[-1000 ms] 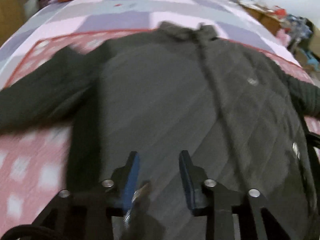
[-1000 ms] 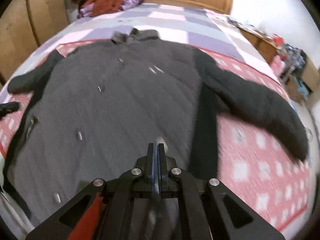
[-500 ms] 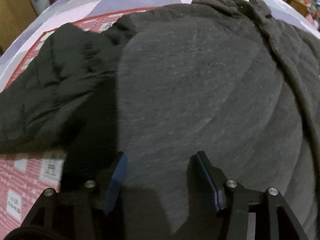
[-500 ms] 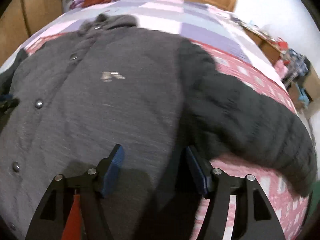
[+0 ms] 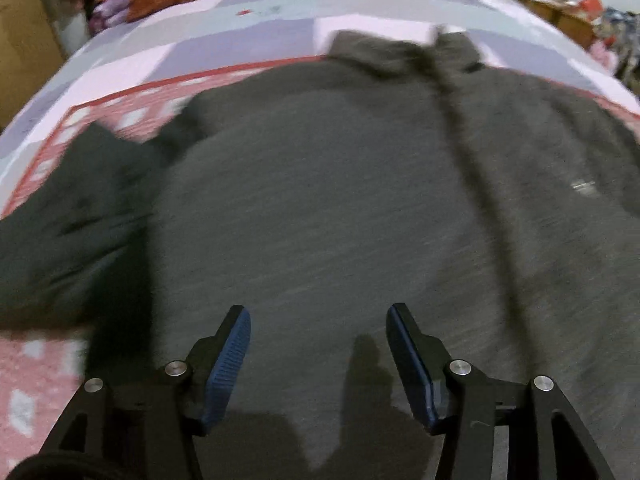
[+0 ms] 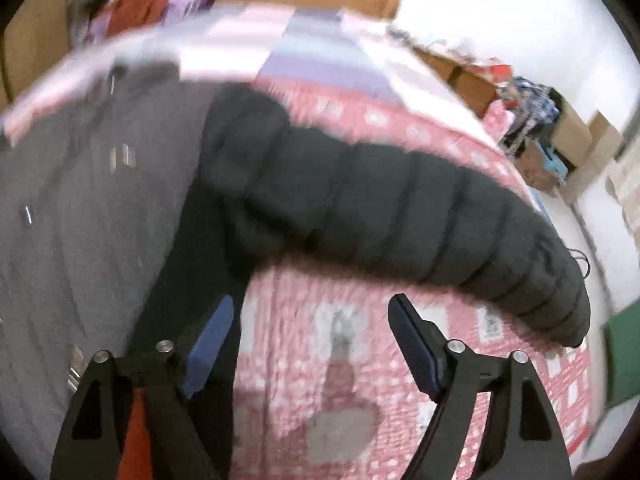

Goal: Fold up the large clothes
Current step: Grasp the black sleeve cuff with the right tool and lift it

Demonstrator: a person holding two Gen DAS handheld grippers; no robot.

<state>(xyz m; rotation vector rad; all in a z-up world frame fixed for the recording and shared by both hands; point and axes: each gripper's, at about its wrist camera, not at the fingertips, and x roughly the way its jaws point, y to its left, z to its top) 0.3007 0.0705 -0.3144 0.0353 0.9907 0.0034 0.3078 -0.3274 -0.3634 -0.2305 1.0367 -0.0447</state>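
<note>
Both wrist views look steeply down, close over the bed [image 5: 248, 48]; both share the grey coat [image 5: 340, 208].

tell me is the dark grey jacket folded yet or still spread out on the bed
Spread out. The dark grey quilted jacket lies flat, front up, on the pink patterned bedspread, its puffy sleeve stretched sideways.

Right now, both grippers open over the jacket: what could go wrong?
1. The right gripper, jaws just opening and empty, sits over bare quilt beside the jacket; closing here may pinch quilt, not hem.
2. The left gripper is mid-panel; it may bunch fabric.
3. The right sleeve lies spread and could drag.
</note>
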